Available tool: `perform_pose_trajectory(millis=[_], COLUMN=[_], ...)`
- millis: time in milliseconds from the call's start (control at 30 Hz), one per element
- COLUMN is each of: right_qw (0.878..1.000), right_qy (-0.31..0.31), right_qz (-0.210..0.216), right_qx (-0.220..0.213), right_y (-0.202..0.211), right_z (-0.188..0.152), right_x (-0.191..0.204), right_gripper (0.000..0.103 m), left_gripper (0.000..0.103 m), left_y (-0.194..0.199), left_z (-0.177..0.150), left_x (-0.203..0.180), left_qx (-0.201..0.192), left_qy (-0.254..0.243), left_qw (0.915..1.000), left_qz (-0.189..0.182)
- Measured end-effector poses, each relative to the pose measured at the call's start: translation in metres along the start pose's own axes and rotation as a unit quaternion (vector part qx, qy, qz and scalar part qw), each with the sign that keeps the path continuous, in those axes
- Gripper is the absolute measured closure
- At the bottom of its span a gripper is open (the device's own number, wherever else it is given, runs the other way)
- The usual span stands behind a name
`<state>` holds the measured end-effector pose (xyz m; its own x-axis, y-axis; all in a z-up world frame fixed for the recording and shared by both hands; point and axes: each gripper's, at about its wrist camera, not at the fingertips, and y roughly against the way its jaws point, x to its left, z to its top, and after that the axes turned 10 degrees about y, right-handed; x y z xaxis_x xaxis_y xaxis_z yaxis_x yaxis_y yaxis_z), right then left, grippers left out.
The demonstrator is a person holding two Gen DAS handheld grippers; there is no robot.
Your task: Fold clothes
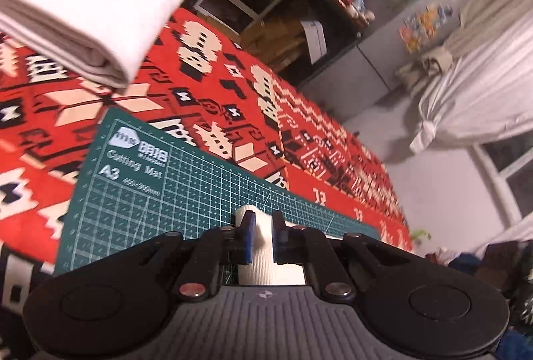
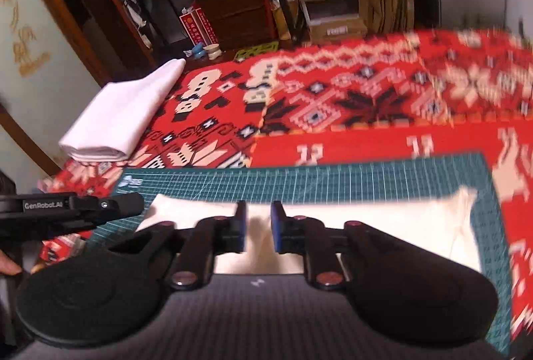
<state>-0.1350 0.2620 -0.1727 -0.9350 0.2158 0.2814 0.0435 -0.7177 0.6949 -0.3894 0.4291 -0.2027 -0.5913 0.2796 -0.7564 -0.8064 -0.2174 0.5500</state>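
Scene: red patterned blanket [image 2: 349, 147] spread flat, with a green cutting mat [image 2: 333, 183] lying on it; the mat is the landmark for every place below.
Cloth on the mat: one cream garment [image 2: 383, 226] lies flat along the mat's near part, its right end stopping short of the mat's right edge.
Folded cloth: one white folded bundle [image 2: 120, 120] rests on the blanket beyond the mat's far left corner, clear of the mat, with layered edges showing at its near end.
Left gripper [image 1: 260, 236]: fingers drawn narrow, with a ridge of the cream cloth pinched between the blue pads, at the mat's near edge.
Right gripper [image 2: 258, 226]: fingers also narrow, over the middle of the cream cloth on the mat; cloth shows in the gap, but whether the pads actually grip it I cannot tell.
Handling: judging by how it bunches and drapes, the cloth is light, soft and limp. It will sag and slide between smooth pads unless enough fabric is gathered. The best hold looks like an edge or corner, each gripper taking a separate point so the fabric stays taut.
Count: two grippers, two pieces of cloth, one mat, one blanket.
Stage: one piece lies folded and one lies flatter on the mat; how far its folding has gone is not settled.
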Motion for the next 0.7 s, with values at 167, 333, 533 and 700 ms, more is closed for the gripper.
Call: perform_pose_trajectory(millis=[167, 333, 533, 700], right_qw=[0.999, 1.000, 0.999, 0.995], right_qy=[-0.032, 0.001, 0.036, 0.086], right_qz=[0.021, 0.005, 0.023, 0.052], right_qx=[0.015, 0.021, -0.002, 0.008], right_y=[-0.014, -0.021, 0.014, 0.035], right_z=[-0.007, -0.004, -0.015, -0.038], right_x=[-0.010, 0.004, 0.026, 0.056], right_gripper=[0.092, 0.093, 0.082, 0.086], left_gripper=[0.090, 0.096, 0.097, 0.098], left_y=[0.009, 0.018, 0.027, 0.037], left_z=[-0.011, -0.023, -0.038, -0.063], left_x=[-0.008, -0.017, -0.028, -0.023], left_qx=[0.011, 0.005, 0.044, 0.075], left_qy=[-0.042, -0.076, -0.109, -0.109], left_qw=[0.9990, 0.9970, 0.9927, 0.9909], left_qz=[0.011, 0.009, -0.027, -0.022])
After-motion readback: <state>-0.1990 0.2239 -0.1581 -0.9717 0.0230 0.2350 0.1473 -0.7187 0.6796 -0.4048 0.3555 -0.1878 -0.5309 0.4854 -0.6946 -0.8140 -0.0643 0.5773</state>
